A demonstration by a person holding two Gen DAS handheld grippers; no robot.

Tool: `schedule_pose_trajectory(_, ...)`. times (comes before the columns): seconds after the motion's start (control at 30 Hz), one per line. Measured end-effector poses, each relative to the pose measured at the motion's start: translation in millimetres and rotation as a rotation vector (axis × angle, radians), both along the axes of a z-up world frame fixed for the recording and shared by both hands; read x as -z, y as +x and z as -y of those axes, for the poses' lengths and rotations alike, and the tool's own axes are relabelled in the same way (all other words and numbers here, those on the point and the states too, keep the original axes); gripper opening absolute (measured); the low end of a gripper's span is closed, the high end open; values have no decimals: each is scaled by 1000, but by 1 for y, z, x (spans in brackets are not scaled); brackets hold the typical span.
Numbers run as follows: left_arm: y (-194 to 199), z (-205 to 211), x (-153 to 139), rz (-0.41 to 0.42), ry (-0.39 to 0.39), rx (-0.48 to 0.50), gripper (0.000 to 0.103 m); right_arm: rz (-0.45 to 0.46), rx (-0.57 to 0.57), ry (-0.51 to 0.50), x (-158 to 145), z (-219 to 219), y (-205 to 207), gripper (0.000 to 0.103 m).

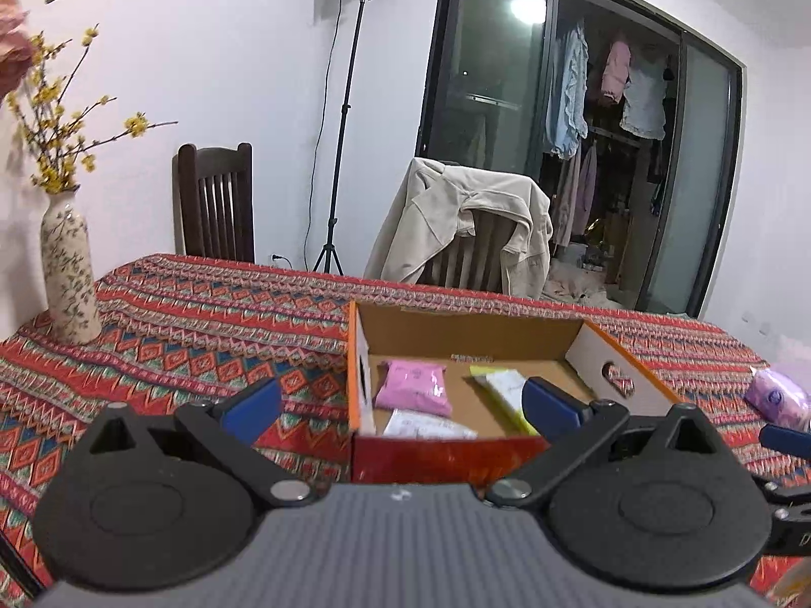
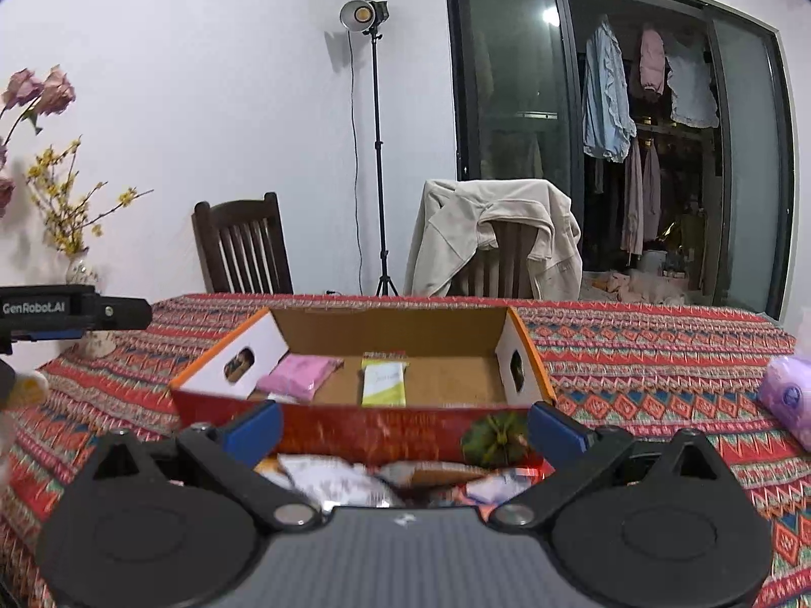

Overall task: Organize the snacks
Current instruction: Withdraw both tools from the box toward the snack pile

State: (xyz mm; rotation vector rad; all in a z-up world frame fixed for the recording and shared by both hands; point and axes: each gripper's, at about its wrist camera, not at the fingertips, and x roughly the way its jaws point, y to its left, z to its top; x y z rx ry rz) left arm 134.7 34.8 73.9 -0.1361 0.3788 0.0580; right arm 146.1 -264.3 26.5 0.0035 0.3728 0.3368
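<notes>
An open cardboard box (image 1: 456, 327) (image 2: 395, 327) with orange rims and a red front stands on the patterned tablecloth. Inside lie a pink packet (image 1: 413, 387) (image 2: 299, 377), a yellow-and-white packet (image 1: 504, 392) (image 2: 384, 382) and a white packet (image 1: 426, 425) near the front wall. My left gripper (image 1: 400, 413) stands open before the box's front left corner, with nothing between its fingers. My right gripper (image 2: 403, 428) is open in front of the box. Below it lie several loose snack packets (image 2: 344, 481) on the cloth, blurred.
A floral vase (image 1: 68, 273) with yellow twigs stands at the table's left. A purple tissue pack (image 1: 778, 400) (image 2: 788, 397) lies at the right. Two chairs (image 2: 243, 245), one draped with a beige jacket (image 2: 496, 233), stand behind the table. The left gripper's body (image 2: 61, 309) shows at the right view's left edge.
</notes>
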Motion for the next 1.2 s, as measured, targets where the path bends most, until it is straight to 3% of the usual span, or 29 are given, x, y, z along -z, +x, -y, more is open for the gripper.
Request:
schedule_pose_trajectory(0.37,-31,-14,45,-37,-33,-28,103,-62,3,-19,37,18,-33,103)
schedule_pose_trajectory(0.77,-29,-21,73,-32,-30,-55,103,-103,40,-53,51,22,-27,103)
schedule_pose_trajectory(1.0,-24,-31,77,-53,-83,-66,103,-107,100,-105,48,32,0,101)
schedule_pose_trajectory(1.2,-24,-32,78,-52,-81,-69,103,-176,64,-196,55,30,39,101)
